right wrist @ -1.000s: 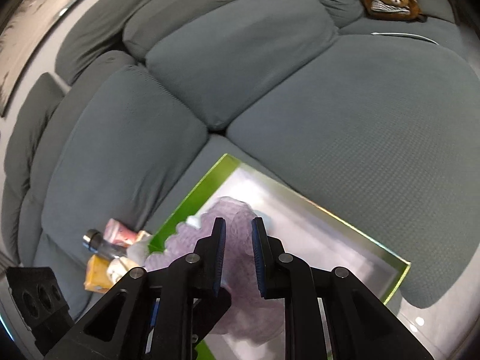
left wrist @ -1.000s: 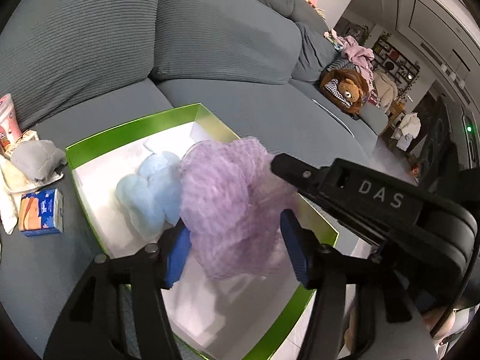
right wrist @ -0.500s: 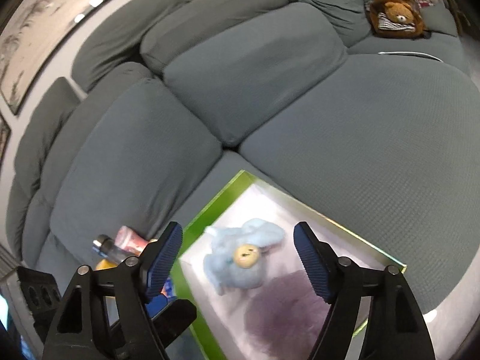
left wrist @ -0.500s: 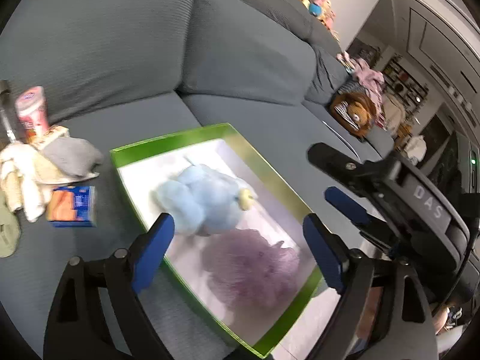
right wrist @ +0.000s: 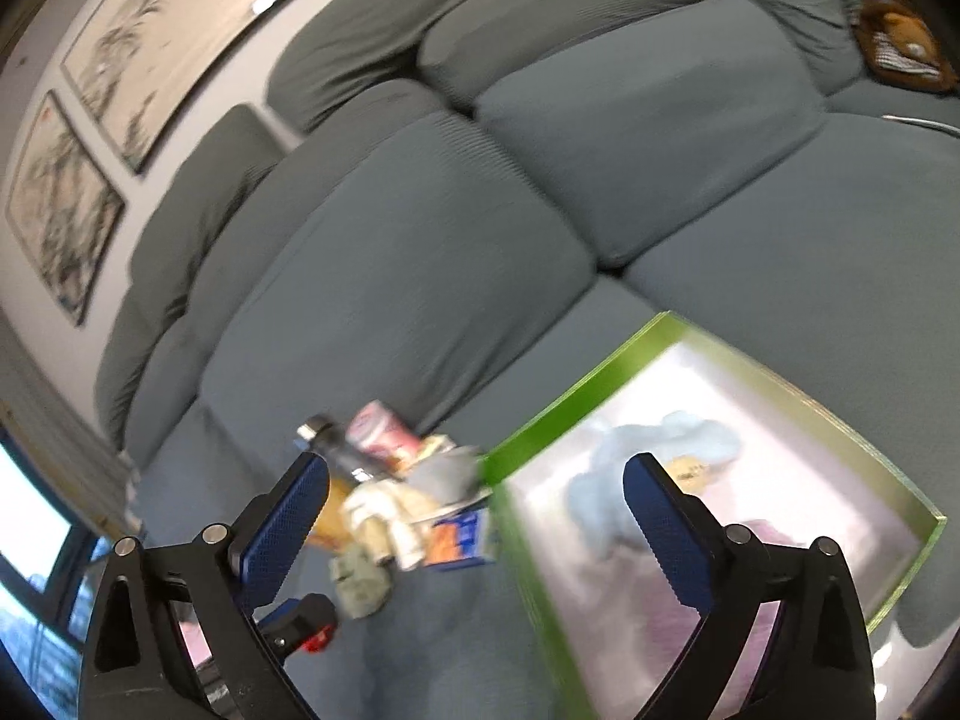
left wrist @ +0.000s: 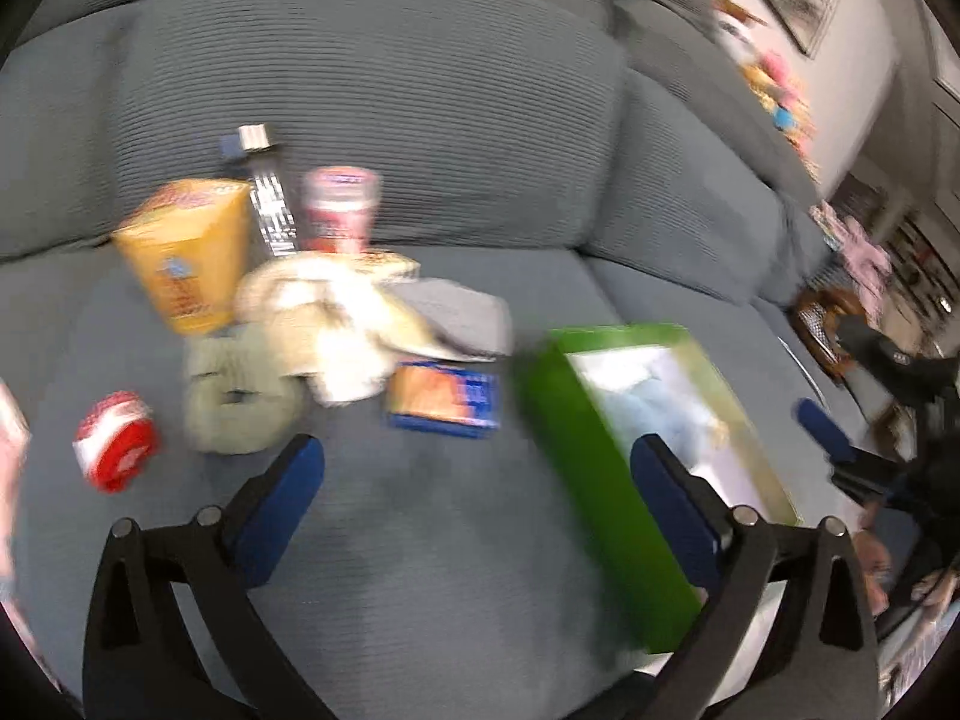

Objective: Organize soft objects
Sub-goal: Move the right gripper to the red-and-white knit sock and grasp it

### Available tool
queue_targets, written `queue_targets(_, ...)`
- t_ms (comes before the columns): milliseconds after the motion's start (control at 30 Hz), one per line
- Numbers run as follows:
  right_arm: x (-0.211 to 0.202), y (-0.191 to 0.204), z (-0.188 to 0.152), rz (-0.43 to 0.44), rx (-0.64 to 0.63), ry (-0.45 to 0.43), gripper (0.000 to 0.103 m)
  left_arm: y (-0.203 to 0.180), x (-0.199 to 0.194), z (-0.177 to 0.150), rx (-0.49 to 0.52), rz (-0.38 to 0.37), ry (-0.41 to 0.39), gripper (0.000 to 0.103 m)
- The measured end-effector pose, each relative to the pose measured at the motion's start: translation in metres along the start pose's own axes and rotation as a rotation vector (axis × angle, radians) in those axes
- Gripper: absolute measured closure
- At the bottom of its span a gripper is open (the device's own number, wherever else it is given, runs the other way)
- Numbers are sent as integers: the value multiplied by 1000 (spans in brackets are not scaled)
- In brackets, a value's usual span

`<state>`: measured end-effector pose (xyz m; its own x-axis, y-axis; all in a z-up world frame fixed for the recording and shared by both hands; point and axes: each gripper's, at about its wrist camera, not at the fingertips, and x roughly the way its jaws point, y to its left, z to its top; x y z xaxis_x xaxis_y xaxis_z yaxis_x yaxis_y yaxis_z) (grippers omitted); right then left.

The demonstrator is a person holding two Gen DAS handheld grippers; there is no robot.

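Observation:
A green box (left wrist: 594,450) with a white inside lies on the grey sofa seat; it also shows in the right wrist view (right wrist: 750,360). A light blue plush toy (right wrist: 654,468) and a purple mesh puff (right wrist: 762,534) lie in it. Left of the box is a pile: cream fabric (left wrist: 336,312), a grey soft piece (left wrist: 462,318), a pale green ring-shaped soft thing (left wrist: 240,396). My left gripper (left wrist: 480,486) is open and empty above the seat before the pile. My right gripper (right wrist: 477,516) is open and empty, above the box's left edge.
By the pile stand an orange carton (left wrist: 186,252), a silver bottle (left wrist: 267,192), a pink-red cup (left wrist: 339,210), a blue-orange packet (left wrist: 444,399) and a red-white roll (left wrist: 114,450). A brown teddy bear (right wrist: 900,36) lies far right on the sofa. The image is motion-blurred.
The purple puff was let go into the box. Both grippers opened wide and swung left, away from the box toward the pile of items.

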<state>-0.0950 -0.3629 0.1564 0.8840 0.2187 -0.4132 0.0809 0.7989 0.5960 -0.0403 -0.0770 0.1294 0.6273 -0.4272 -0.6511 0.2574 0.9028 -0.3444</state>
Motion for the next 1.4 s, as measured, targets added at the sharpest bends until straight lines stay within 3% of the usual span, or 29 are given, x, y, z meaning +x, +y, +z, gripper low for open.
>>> queue_targets(267,38,56,-25,102,-91,102,4,106,-17,-9,-210,190,-20,1)
queue_targets(433,79,97,-54,126,-142,211,4,173,-21,-26,-376,224,-66,3)
queue_targets(533,104,120,-72,128,-191,282,4,203,-18,-35,-457,223,-48,4)
queue_targets(700,149,166,-100,186,-261,417,4,222,-13,-40,-510,226,-9,9)
queue_targets(900,208,206,-135,192,-316,593,16,231,-4,-46,-545,213,38,14)
queue_targets(967,227,213,-147,182,-335,649,18,232,-1,-44,-547,209,41,14)
queue_targets(1033,245,216,-159,160,-363,699,27,236,1,-46,-556,205,50,16)
queue_targets(1133,263,213,-169,133,-362,738,37,240,7,-49,-569,209,74,26)
queue_targets(1233,281,210,-181,114,-371,788,38,246,10,-49,-590,204,86,32)
queue_targets(1400,304,214,-199,102,-386,865,38,250,11,-46,-628,186,85,32)
